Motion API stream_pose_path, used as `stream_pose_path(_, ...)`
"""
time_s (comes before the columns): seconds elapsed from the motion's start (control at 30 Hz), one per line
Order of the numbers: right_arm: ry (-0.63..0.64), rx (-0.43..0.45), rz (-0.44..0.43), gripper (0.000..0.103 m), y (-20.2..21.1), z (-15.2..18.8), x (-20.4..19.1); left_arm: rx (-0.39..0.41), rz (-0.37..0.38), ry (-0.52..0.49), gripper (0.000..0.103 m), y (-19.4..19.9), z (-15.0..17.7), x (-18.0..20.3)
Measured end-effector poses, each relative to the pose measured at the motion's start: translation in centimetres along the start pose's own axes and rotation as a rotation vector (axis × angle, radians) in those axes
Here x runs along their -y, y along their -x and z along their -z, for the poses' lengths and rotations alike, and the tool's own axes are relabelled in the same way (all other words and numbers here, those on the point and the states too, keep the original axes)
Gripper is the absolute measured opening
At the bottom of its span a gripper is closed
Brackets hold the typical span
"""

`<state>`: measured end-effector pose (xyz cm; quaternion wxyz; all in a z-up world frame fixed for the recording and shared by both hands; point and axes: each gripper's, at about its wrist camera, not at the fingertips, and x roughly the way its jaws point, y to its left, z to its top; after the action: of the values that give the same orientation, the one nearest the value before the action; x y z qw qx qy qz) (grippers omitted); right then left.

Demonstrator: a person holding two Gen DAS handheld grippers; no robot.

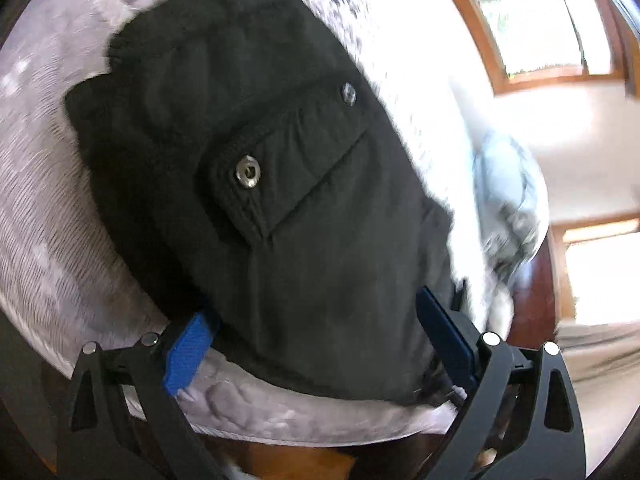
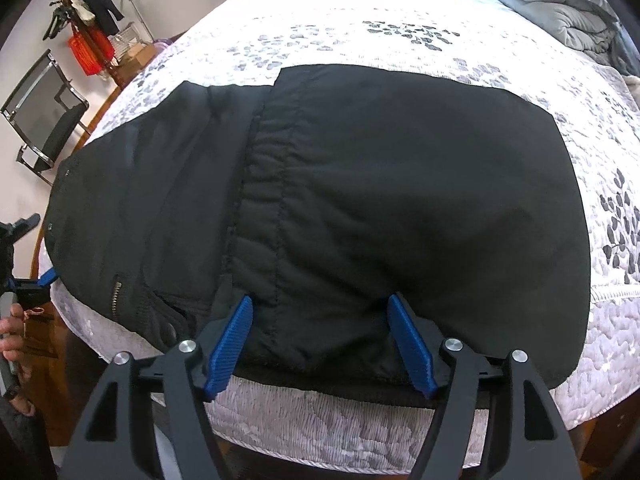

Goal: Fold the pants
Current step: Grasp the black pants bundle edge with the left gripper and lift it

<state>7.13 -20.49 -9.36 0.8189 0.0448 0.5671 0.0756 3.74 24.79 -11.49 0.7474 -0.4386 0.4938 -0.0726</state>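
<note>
Bed with leaf-print quilt, bearing folded black pants at its near edge.
Left gripper and right gripper: jaws spread wide, straddling the pants' edge, clamping nothing.

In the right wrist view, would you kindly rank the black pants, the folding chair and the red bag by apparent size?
1. black pants, though nearest the camera
2. folding chair
3. red bag, though farthest away
</note>
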Motion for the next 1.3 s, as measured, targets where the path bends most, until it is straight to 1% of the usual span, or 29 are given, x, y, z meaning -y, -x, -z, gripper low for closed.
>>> stream_pose_path(0.03,0.002,0.000,0.003,0.073,0.0,0.0,0.0,-0.009,-0.008,-0.007,0.094,-0.5,0.0,0.0)
stream_pose_path(0.1,0.009,0.002,0.012,0.073,-0.1,0.0,-0.1,0.002,-0.009,0.002,0.094,-0.6,0.0,0.1)
stream_pose_path(0.13,0.011,0.003,0.014,0.073,-0.2,0.0,-0.1,0.005,-0.019,0.011,0.089,-0.5,0.0,0.2)
stream_pose_path(0.17,0.009,0.003,0.014,0.073,-0.1,0.0,-0.1,0.011,-0.049,0.017,0.069,-0.3,0.1,0.2)
stream_pose_path(0.23,0.002,0.014,0.000,0.074,0.2,-0.1,-0.2,0.019,-0.113,0.022,0.044,-0.1,-0.2,0.2)
stream_pose_path(0.27,0.009,0.023,-0.023,0.074,0.5,-0.2,-0.5,0.019,-0.105,0.029,0.038,-0.2,-0.3,0.0)
stream_pose_path(0.3,0.027,0.024,-0.033,0.074,0.6,-0.3,-1.0,0.022,-0.089,0.046,0.035,0.1,-0.4,-0.3)
stream_pose_path(0.33,0.042,0.022,-0.028,0.074,0.6,-0.4,-1.4,0.020,-0.065,0.073,0.032,0.3,-0.5,-0.9)
stream_pose_path(0.37,0.059,0.021,-0.020,0.074,0.5,-0.5,-1.8,0.016,-0.044,0.102,0.030,0.5,-0.5,-1.3)
stream_pose_path(0.43,0.072,0.017,-0.019,0.074,0.3,-0.5,-2.1,0.013,-0.019,0.143,0.031,0.8,-0.4,-2.0)
stream_pose_path(0.5,0.064,0.012,-0.024,0.074,0.2,-0.5,-1.9,0.014,-0.026,0.154,0.032,1.6,-0.1,-2.5)
stream_pose_path(0.53,0.059,0.009,-0.029,0.074,0.1,-0.5,-1.7,0.016,-0.031,0.149,0.036,1.9,0.0,-2.6)
stream_pose_path(0.57,0.058,0.008,-0.029,0.074,0.1,-0.5,-1.6,0.021,-0.038,0.140,0.045,2.4,0.0,-2.7)
stream_pose_path(0.6,0.057,0.007,-0.029,0.074,0.0,-0.5,-1.5,0.022,-0.035,0.136,0.048,2.9,0.0,-3.2)
stream_pose_path(0.77,0.070,0.008,-0.015,0.074,-0.2,-0.4,-1.8,0.022,-0.017,0.188,0.050,4.5,-0.9,-4.9)
stream_pose_path(0.87,0.080,0.006,-0.012,0.075,-0.3,-0.4,-1.9,0.024,-0.049,0.153,0.051,4.4,-1.1,-4.3)
stream_pose_path(1.03,0.084,0.002,-0.009,0.075,-0.5,-0.4,-2.1,0.019,-0.060,0.135,0.055,4.6,-0.7,-4.6)
stream_pose_path(1.07,0.086,0.001,-0.008,0.075,-0.5,-0.4,-2.1,0.024,-0.053,0.136,0.059,4.7,-0.6,-4.7)
stream_pose_path(1.13,0.089,0.001,-0.008,0.075,-0.5,-0.4,-2.1,0.026,-0.084,0.156,0.075,4.7,-0.4,-4.9)
stream_pose_path(1.23,0.095,0.000,-0.005,0.076,-0.6,-0.4,-2.2,0.047,-0.041,0.187,0.076,5.2,0.1,-5.4)
stream_pose_path(1.3,0.098,-0.002,-0.002,0.077,-0.7,-0.5,-2.2,0.048,-0.032,0.207,0.077,5.3,-0.4,-6.0)
